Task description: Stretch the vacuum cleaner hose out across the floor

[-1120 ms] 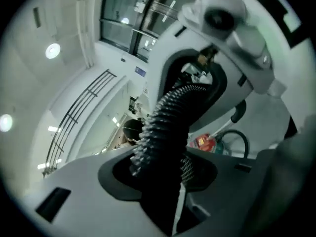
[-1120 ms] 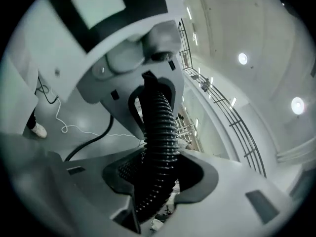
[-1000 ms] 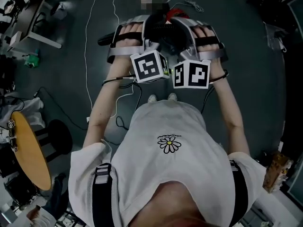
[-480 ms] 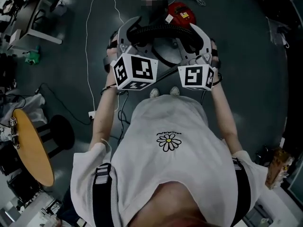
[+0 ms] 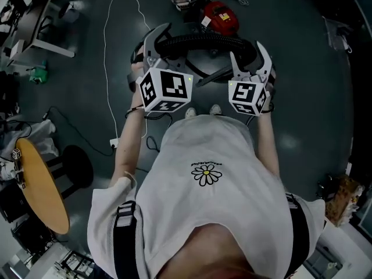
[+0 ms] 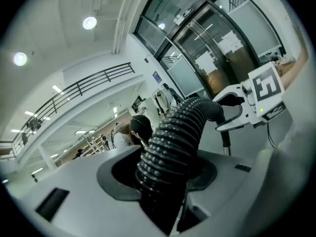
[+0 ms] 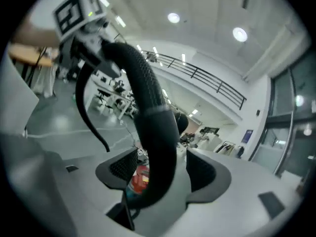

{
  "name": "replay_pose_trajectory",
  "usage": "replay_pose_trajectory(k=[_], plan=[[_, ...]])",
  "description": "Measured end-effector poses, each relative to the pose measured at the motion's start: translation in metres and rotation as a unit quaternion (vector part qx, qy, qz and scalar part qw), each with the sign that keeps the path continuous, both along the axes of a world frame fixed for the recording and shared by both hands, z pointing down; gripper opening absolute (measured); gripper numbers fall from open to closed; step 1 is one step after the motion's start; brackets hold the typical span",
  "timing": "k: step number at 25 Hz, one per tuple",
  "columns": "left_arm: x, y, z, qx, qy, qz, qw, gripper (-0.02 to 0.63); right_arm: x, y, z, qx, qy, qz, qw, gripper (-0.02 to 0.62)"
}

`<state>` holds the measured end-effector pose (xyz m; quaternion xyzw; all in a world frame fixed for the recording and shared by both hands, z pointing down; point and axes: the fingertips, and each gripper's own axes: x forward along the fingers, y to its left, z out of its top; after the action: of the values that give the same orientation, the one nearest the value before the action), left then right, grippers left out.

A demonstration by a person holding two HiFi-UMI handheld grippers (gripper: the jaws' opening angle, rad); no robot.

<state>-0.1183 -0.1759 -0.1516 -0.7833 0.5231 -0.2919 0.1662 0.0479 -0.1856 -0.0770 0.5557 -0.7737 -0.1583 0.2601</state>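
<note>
A black ribbed vacuum hose hangs above the floor between my two grippers, in front of the red vacuum cleaner. My left gripper is shut on the ribbed part, which fills the gap between its pads; its jaws have just eased a little wider. My right gripper has just been opening. The hose's smooth cuff passes between its jaws, and bare pad shows on both sides. The red cleaner shows past the right jaws.
A white cable runs up the dark floor at the left. A round wooden table and a black stool stand at the lower left. A black cord leads to a white plug. Desks fill the upper left corner.
Both grippers rolled from flat to upright and moved apart, stretching the hose between them. The right jaws opened wider and the right hand sank slightly.
</note>
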Motion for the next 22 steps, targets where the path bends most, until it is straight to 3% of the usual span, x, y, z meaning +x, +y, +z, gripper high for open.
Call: replay_pose_trajectory(k=[2,5,9,10,11,12,16,20,22], plan=[[-0.012,0.006,-0.012,0.001,0.036,0.003,0.9994,0.195,0.023,-0.012,0.019,-0.011,0.02,0.031,0.999,0.296],[-0.013,0.028,-0.04,0.013,0.074,0.036,0.9965,0.193,0.021,-0.041,0.025,-0.007,-0.019,0.037,0.999,0.295],[-0.015,0.062,-0.065,0.027,0.069,0.058,0.9956,0.193,-0.012,-0.057,-0.015,0.045,-0.096,0.039,0.994,0.291],[-0.024,0.067,-0.067,0.028,0.067,0.047,0.9963,0.193,-0.017,-0.052,-0.024,0.047,-0.11,0.036,0.992,0.224],[-0.034,0.072,-0.069,0.028,0.067,0.034,0.9968,0.193,-0.023,-0.043,-0.032,0.05,-0.115,0.027,0.992,0.131],[-0.043,0.08,-0.07,0.026,0.069,0.023,0.997,0.193,-0.029,-0.031,-0.041,0.055,-0.112,0.014,0.992,0.098],[-0.047,0.152,-0.062,-0.003,0.075,0.014,0.9971,0.193,-0.033,0.032,-0.06,0.076,-0.076,-0.032,0.994,0.089],[-0.001,0.269,-0.024,-0.075,0.106,0.035,0.9909,0.193,-0.004,0.112,-0.077,0.11,-0.042,-0.052,0.992,0.083],[0.036,0.338,0.0,-0.122,0.139,0.059,0.981,0.193,0.016,0.156,-0.086,0.137,-0.027,-0.057,0.989,0.078]])
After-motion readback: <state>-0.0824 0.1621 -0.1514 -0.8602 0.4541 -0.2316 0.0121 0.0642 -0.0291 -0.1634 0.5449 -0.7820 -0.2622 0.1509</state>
